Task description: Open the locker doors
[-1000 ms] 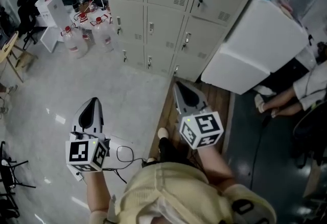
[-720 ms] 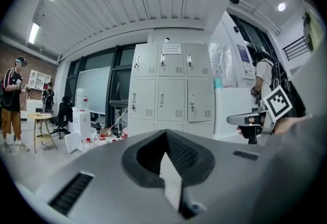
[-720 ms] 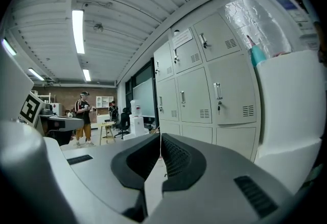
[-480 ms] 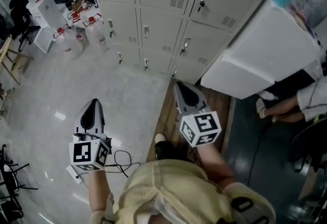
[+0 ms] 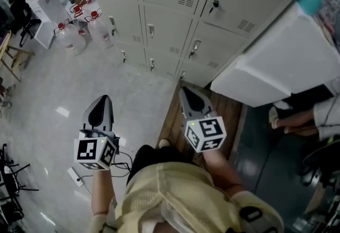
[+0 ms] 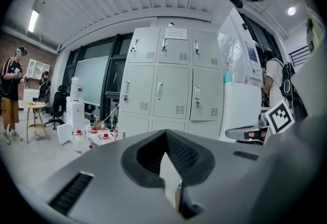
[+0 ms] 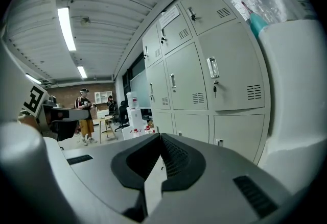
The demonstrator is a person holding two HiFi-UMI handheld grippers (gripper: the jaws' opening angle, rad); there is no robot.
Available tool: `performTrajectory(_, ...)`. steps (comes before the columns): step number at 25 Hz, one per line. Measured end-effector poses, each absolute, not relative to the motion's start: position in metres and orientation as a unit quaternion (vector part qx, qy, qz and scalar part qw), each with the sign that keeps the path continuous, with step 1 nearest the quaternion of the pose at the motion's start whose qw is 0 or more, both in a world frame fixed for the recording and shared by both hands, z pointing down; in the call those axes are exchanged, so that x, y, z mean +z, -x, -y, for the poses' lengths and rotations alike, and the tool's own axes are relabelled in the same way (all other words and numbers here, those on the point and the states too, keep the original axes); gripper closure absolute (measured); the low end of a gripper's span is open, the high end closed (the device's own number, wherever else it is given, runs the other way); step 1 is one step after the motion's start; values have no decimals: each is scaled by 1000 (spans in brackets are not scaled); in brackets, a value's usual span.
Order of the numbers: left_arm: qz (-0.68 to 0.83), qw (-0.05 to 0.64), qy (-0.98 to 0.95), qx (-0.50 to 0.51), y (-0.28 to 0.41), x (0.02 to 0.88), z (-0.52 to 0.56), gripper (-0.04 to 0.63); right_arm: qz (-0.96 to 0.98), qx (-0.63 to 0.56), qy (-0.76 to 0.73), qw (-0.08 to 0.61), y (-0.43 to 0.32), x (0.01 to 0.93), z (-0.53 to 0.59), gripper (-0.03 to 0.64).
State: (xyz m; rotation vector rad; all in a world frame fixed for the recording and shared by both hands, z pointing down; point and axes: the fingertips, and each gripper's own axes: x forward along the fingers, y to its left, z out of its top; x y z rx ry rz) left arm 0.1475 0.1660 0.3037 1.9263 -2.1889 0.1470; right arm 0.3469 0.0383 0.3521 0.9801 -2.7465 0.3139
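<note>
We have stepped closer to the lockers (image 5: 175, 19) since a second ago, so they look bigger now, and the left gripper (image 5: 102, 107) has come up a little. Nearest to us, both tools are out in front of our body. The left gripper has its two jaws pressed together with nothing in them. The right gripper (image 5: 188, 98) is pressed tight together too, and it is empty. Its tip points at the bottom row of doors, but it is not touching them yet. Past the tools stand the gray lockers, all doors closed. A big white box (image 5: 281, 62) stands at their right side. Each door has a small handle (image 5: 194, 48) near one edge, and that is where we think we should grab. The doors look like thin metal, so we guess they are stiff and light and will swing easily. The handles look small and smooth, so the jaws could slip off. Farther away, to the left, some water bottles (image 5: 98, 27) stand on the floor.
</note>
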Motion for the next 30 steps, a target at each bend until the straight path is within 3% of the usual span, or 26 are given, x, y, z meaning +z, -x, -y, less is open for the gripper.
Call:
performTrajectory(9,713,144,-686,21,-142,323,-122,592,924,114,-346,119,-348,373,-14,614)
performTrajectory(13,700,127,-702,30,-131,329,-95,592,918,111,-360,125,-341,386,-4,614)
performTrajectory(18,695,98,-710,55,-89,350,-76,592,909,102,-387,117,-311,407,11,614)
performTrajectory(30,655,122,-744,54,-8,398,-85,592,884,113,-439,115,-245,448,10,614)
